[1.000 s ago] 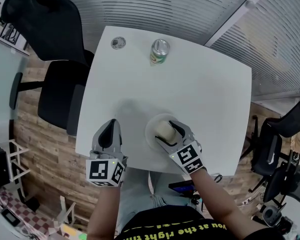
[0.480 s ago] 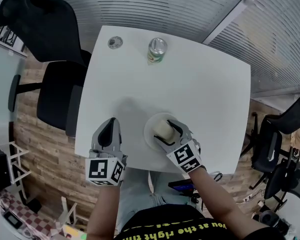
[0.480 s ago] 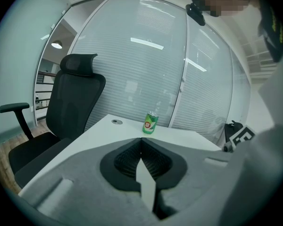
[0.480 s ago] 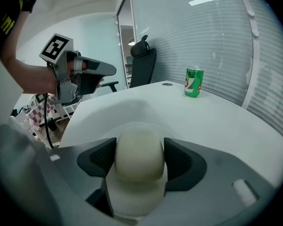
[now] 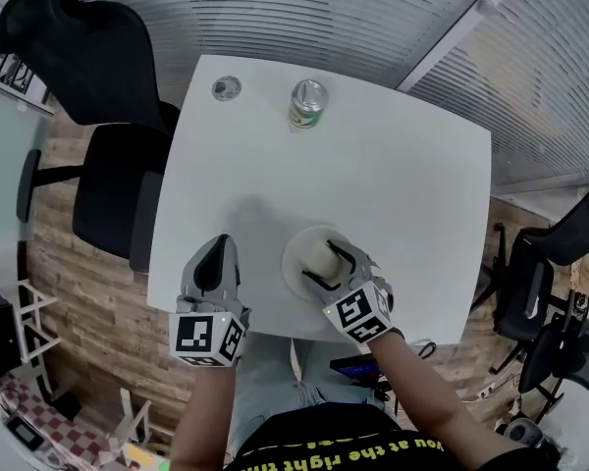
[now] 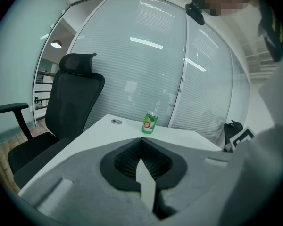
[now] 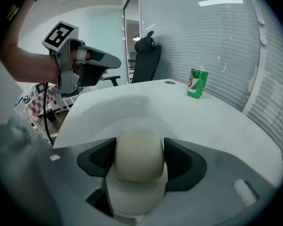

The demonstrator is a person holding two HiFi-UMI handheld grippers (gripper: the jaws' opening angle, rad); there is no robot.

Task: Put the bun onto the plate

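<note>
Both right gripper jaws squeeze the bun over the plate, at 3 o'clock from the closed, empty left gripper.

bun hides plate centre, can label illegible

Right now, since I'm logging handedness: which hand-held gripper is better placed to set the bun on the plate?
Right. The right hand-held gripper grips the bun over the plate; the left hand-held gripper is shut, empty, beside the plate.
</note>
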